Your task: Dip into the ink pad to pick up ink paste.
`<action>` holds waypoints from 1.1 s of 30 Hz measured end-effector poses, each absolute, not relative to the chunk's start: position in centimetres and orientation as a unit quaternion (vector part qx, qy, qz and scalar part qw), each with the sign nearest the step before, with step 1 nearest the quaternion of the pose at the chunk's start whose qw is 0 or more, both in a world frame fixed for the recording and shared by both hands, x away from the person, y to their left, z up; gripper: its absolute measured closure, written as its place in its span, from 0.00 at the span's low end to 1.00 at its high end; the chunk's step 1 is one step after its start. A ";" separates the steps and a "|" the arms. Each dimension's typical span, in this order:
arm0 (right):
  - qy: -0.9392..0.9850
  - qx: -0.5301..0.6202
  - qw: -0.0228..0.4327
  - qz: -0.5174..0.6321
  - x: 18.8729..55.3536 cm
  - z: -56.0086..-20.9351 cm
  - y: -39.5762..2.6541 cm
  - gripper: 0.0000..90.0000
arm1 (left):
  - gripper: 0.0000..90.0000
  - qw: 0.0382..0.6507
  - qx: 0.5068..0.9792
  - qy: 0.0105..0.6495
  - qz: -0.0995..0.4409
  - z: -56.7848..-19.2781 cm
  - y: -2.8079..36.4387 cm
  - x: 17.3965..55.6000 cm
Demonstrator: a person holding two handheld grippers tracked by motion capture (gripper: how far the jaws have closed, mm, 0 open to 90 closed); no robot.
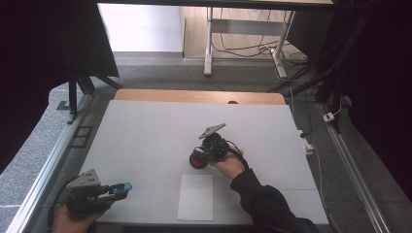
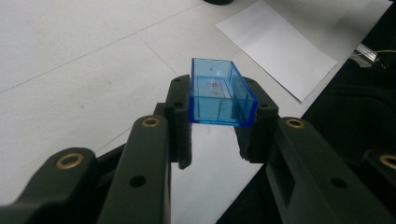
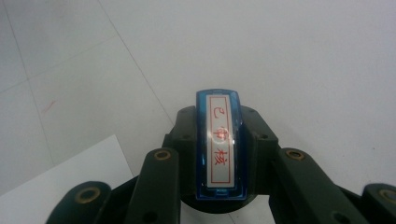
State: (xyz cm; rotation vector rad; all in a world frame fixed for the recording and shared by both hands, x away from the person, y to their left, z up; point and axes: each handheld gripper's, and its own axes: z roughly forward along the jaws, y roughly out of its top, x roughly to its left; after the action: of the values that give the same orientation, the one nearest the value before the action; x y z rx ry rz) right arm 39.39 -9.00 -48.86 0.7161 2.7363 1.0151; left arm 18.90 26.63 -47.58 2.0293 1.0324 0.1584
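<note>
My left gripper (image 1: 124, 188) is at the table's near left corner, shut on a clear blue open box (image 2: 219, 93) that spans the gap between its jaws. My right gripper (image 1: 200, 156) is at mid-table, shut on a blue stamp (image 3: 218, 149) whose white label bears red characters. The stamp is at a round black pad with a red face (image 1: 197, 160). This pad shows as a dark round shape (image 3: 217, 207) under the stamp. Whether stamp and pad touch I cannot tell.
A white sheet of paper (image 1: 195, 196) lies near the front edge, between the two hands, and in the left gripper view the sheet (image 2: 275, 46) lies ahead to the right. The table (image 1: 145, 131) is white with a wooden strip at its far edge.
</note>
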 end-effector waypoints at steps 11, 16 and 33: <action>0.904 0.242 0.059 0.346 39.6 -49.0 -9.2 0.79 | 0.76 0.417 0.807 0.413 0.062 -47.6 26.7 18.9; 0.913 0.223 0.090 0.330 38.9 -48.8 -8.6 0.79 | 0.76 0.417 0.807 0.413 0.061 -47.6 26.7 18.9; 0.914 0.216 0.099 0.328 38.7 -48.8 -8.5 0.79 | 0.76 0.426 0.803 0.413 0.053 -47.6 26.9 19.0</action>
State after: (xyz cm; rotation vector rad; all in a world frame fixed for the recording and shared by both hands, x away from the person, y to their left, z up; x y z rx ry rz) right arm 38.66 -8.55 -48.78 0.6376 2.7042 0.9715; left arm 19.00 26.90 -47.63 2.0085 1.0320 0.1329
